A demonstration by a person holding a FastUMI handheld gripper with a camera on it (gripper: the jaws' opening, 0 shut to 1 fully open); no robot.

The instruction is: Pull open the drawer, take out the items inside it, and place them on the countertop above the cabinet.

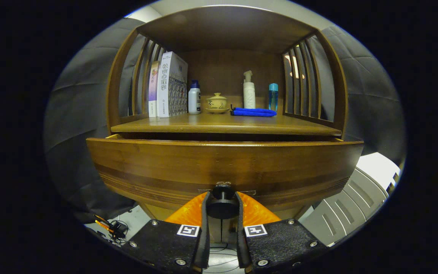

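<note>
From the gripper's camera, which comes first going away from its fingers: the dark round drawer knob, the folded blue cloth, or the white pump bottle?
1. Dark round drawer knob: clamped between the fingers of the gripper, on the front of the wooden drawer, which is pulled partly out.
2. Folded blue cloth: on the countertop, beyond the drawer.
3. White pump bottle: upright just behind the cloth, near the back panel.

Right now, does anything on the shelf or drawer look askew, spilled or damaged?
Nothing stands out. The bottles, books and lidded cup stand upright, the blue cloth lies folded, and the tool grips the drawer knob squarely.

Low on tool (222, 207), close, facing drawer front (222, 163)
</note>
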